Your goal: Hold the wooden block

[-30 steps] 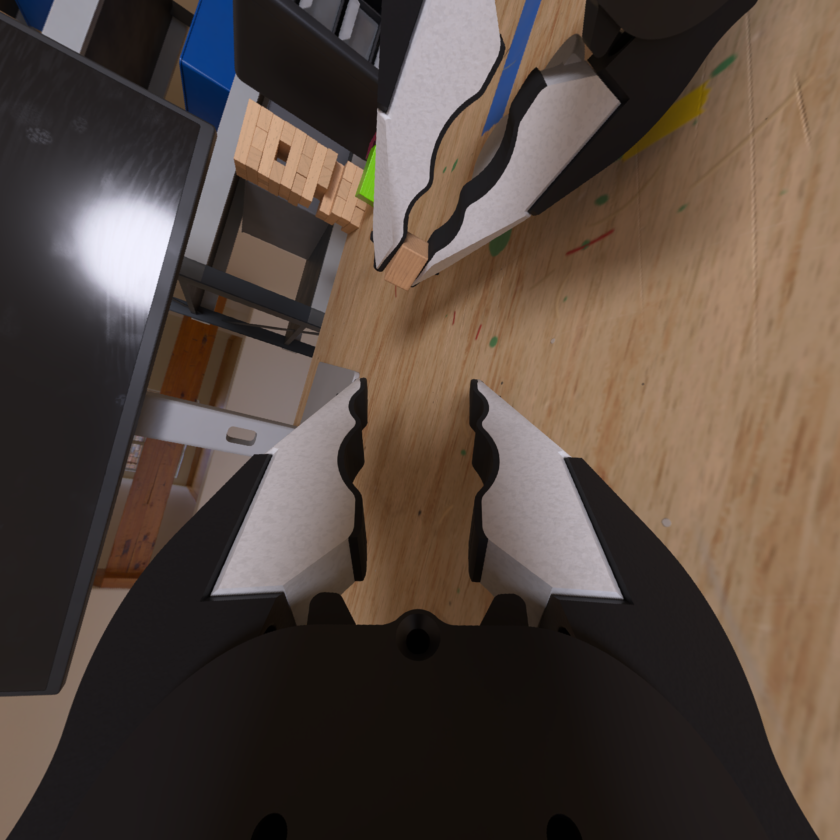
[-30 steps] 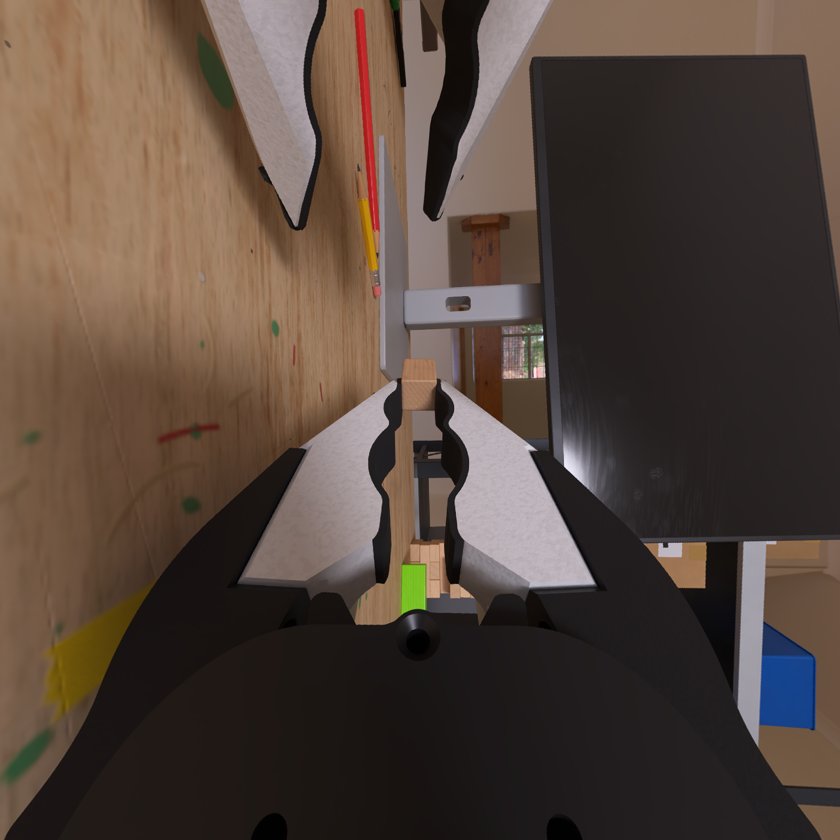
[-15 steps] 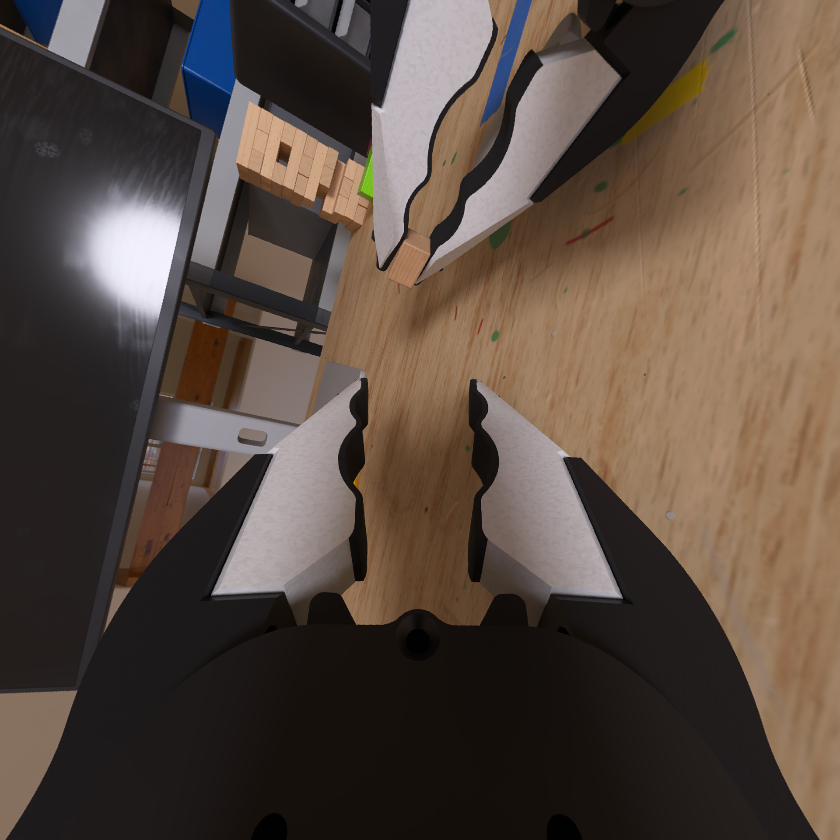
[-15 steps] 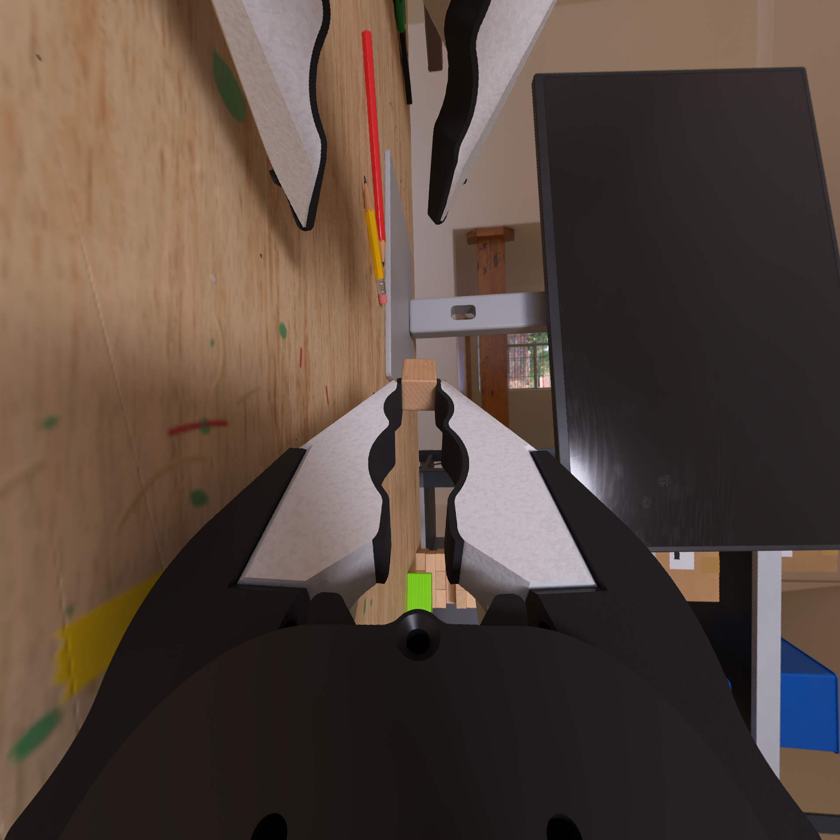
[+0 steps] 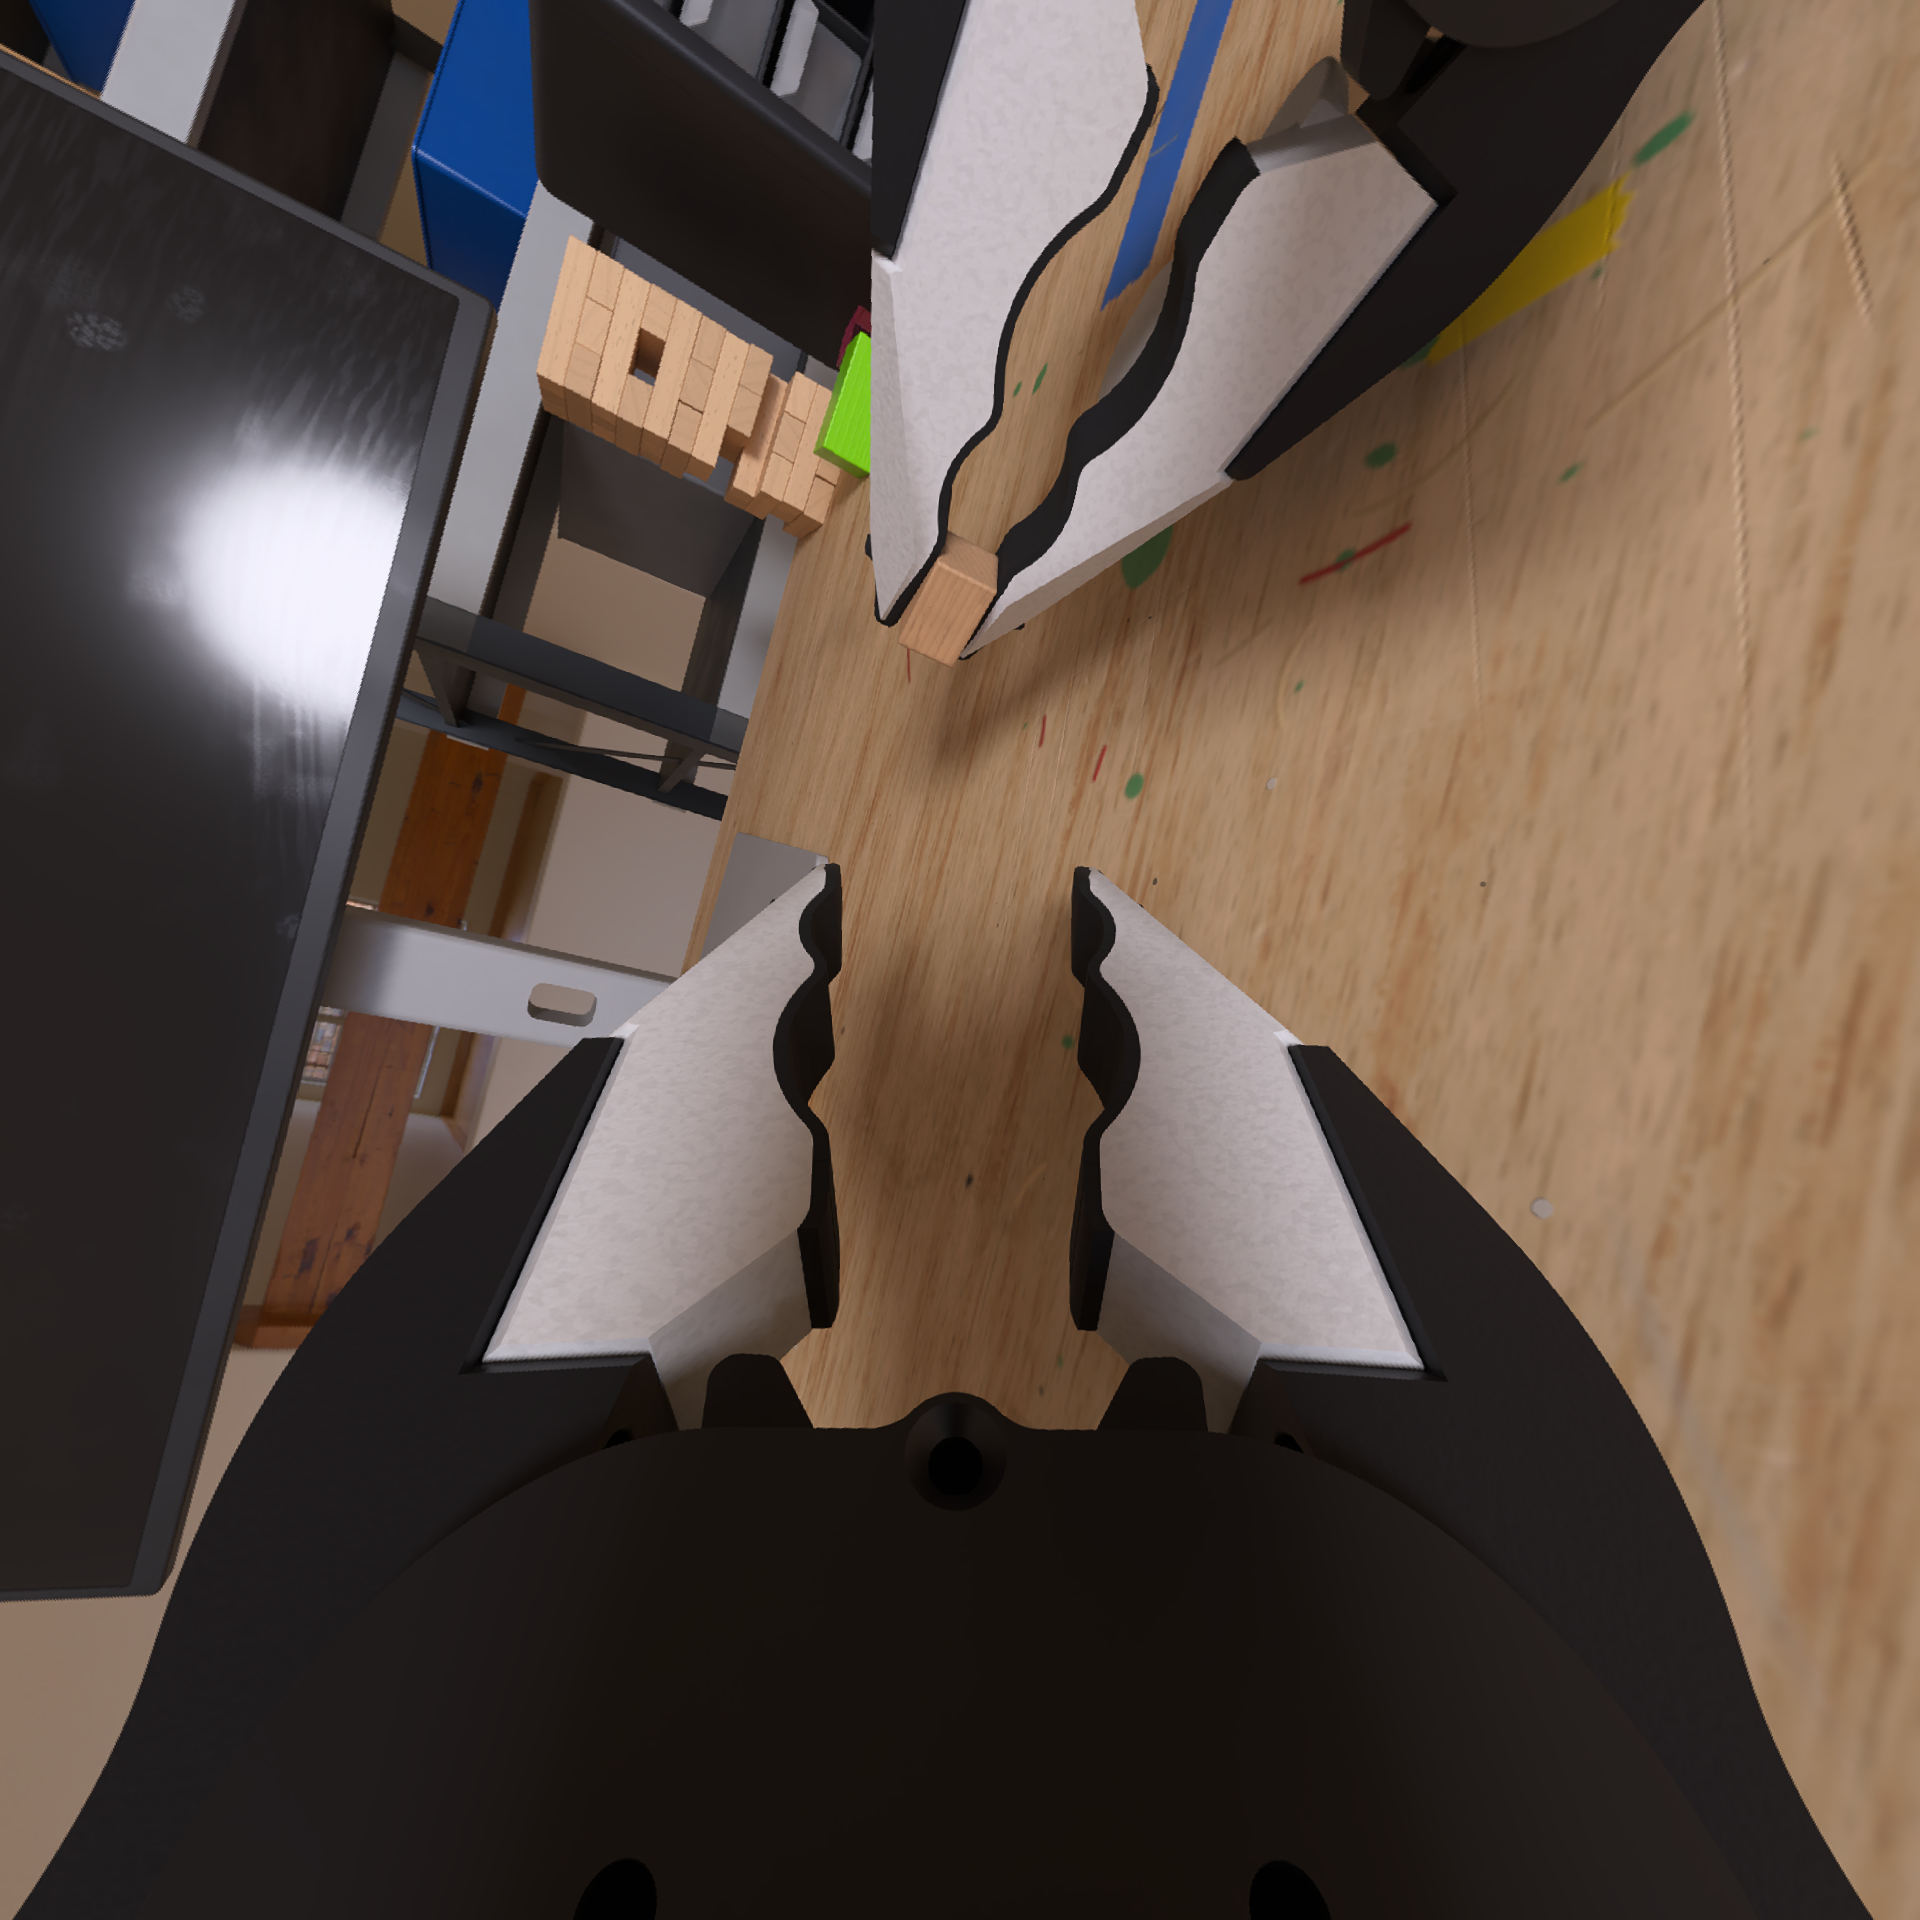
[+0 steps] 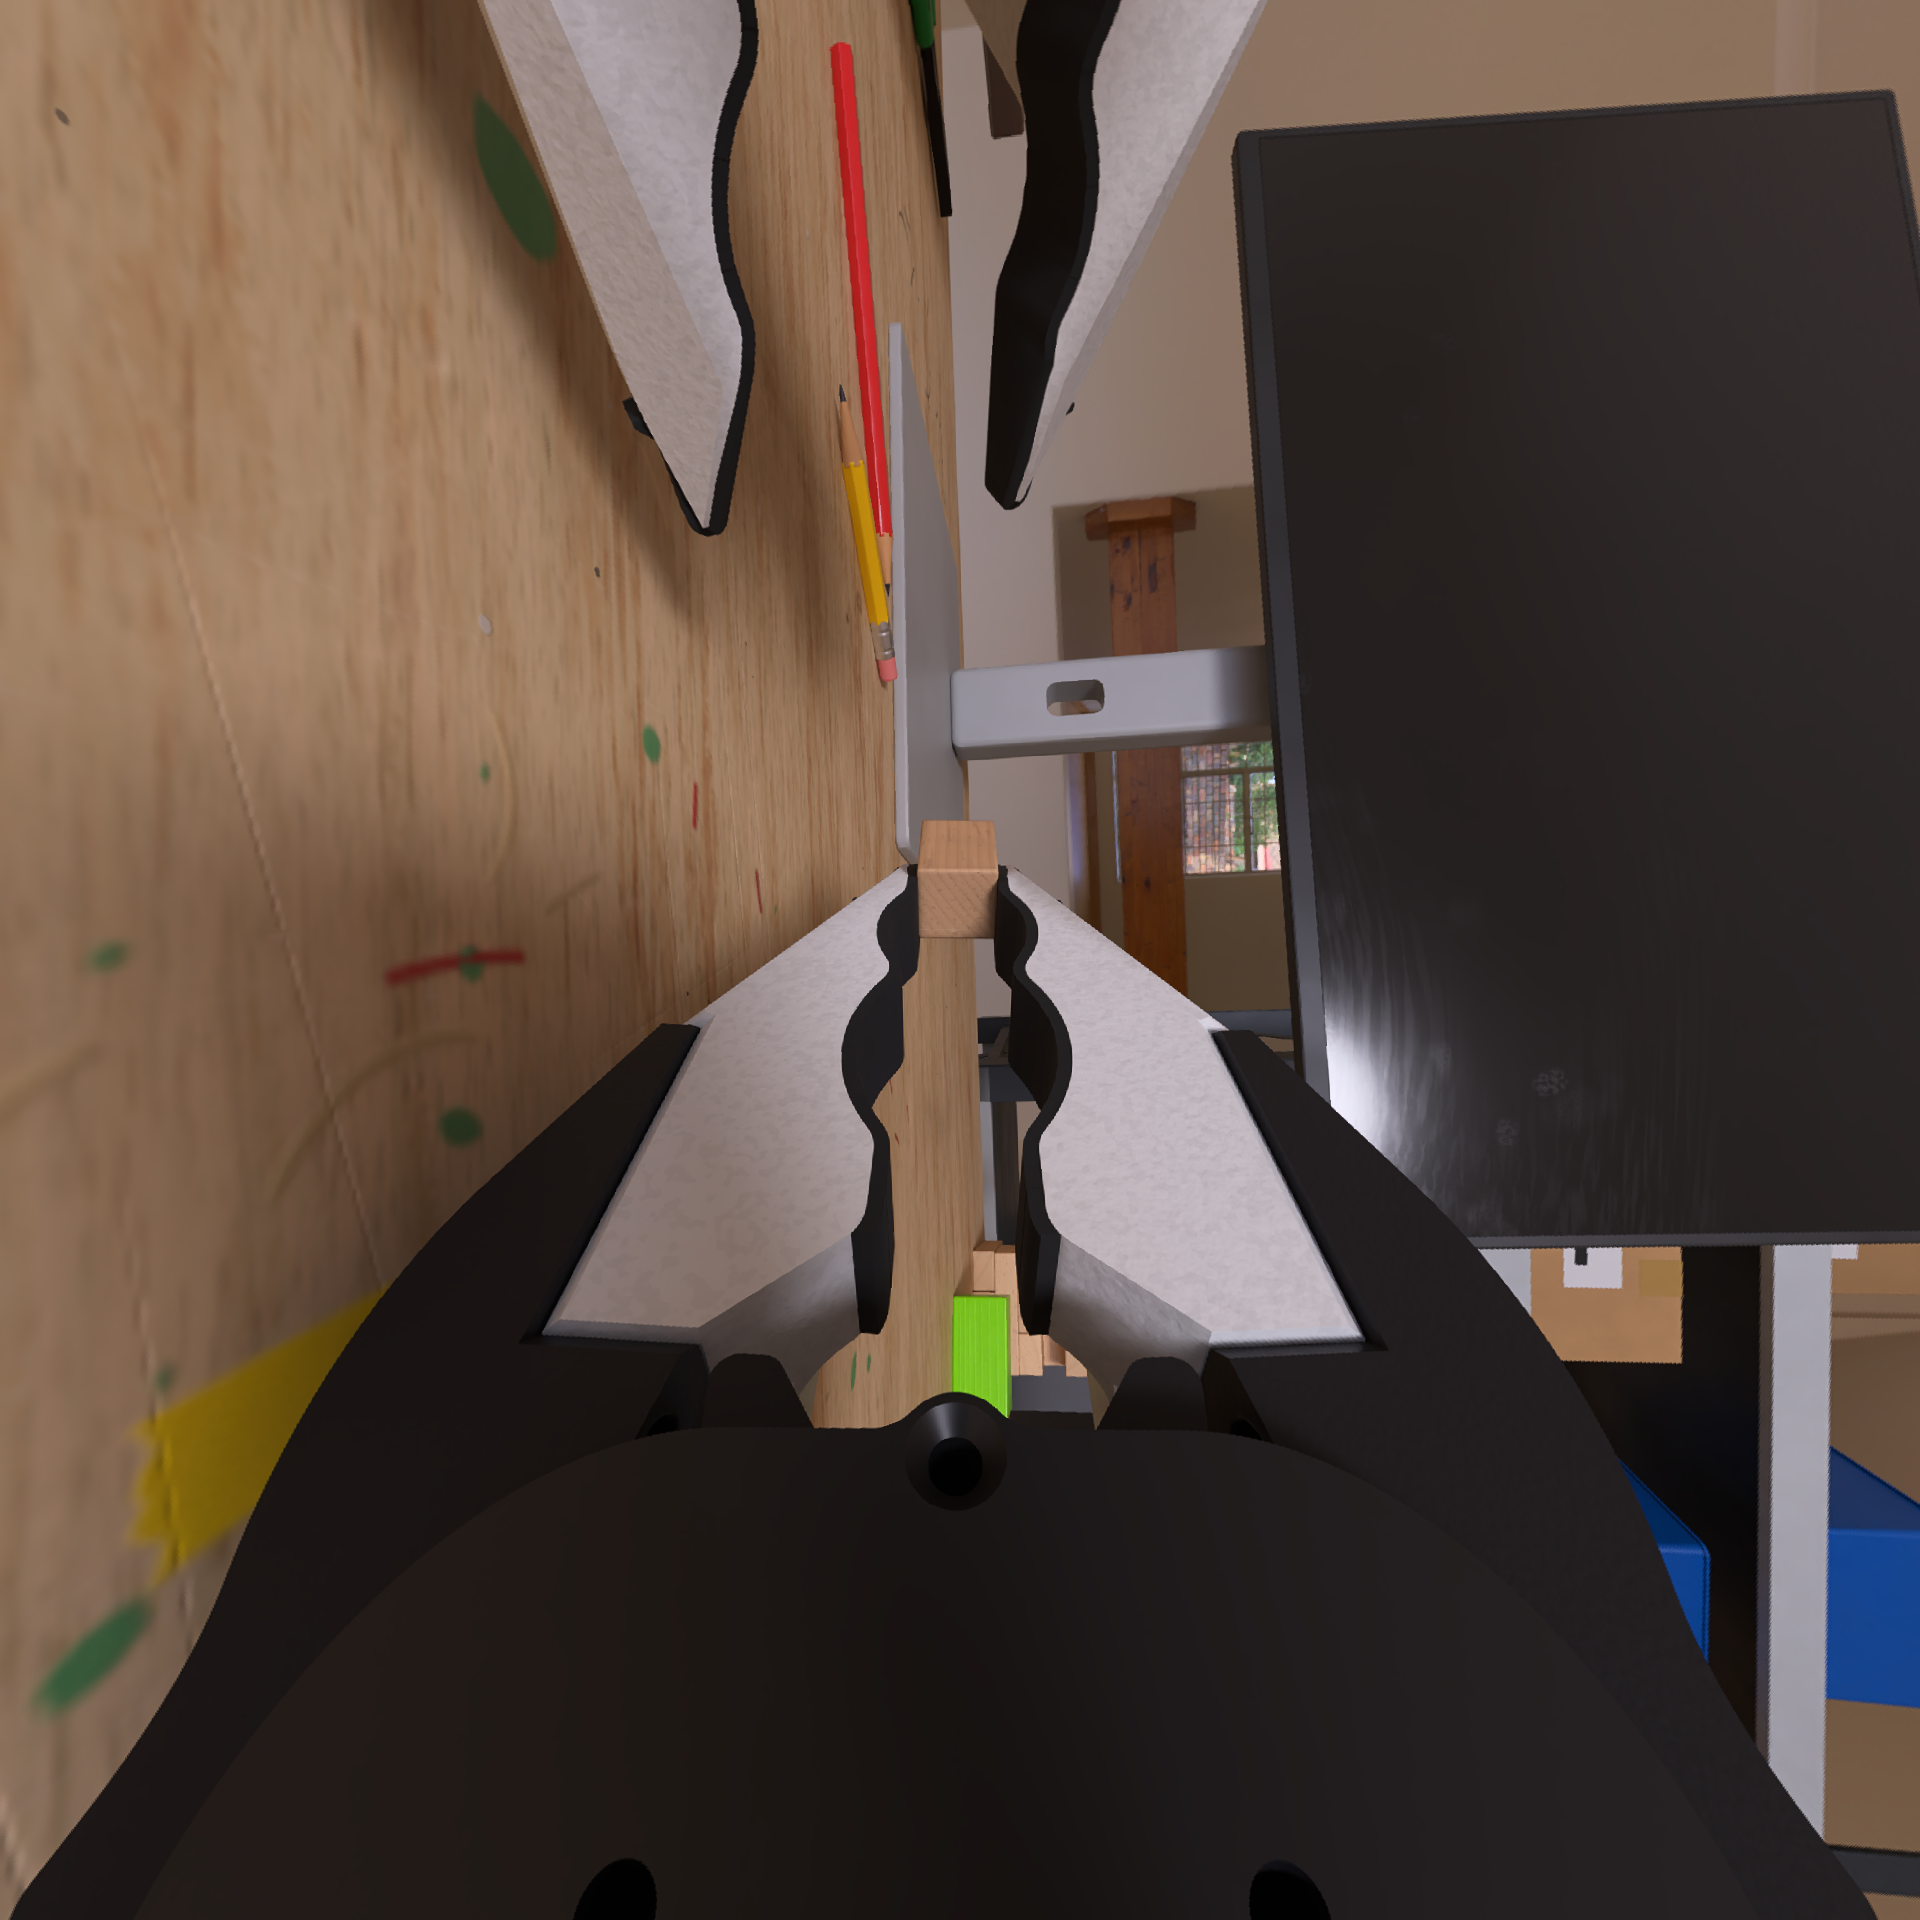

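Observation:
The small wooden block [image 6: 954,902] is pinched between the fingertips of my right gripper [image 6: 956,881], which is shut on it and holds it above the wooden table [image 6: 312,727]. In the left wrist view the block [image 5: 948,606] and the right gripper [image 5: 940,618] are ahead, at the upper middle. My left gripper [image 5: 953,883] is open and empty, a short way from the block and pointing at it. It also shows at the top of the right wrist view [image 6: 857,499], jaws apart.
A black monitor [image 5: 156,727] on a grey stand [image 6: 1101,707] stands by the table's edge. A tower of wooden blocks [image 5: 675,384] and a green block [image 5: 847,405] sit beyond. A red pencil [image 6: 857,260] and a yellow pencil [image 6: 868,540] lie by the stand. A blue bin [image 5: 468,187] is off the table.
Both views have drifted slightly. The right gripper keeps its hold on the block and the left gripper stays open at about the same distance.

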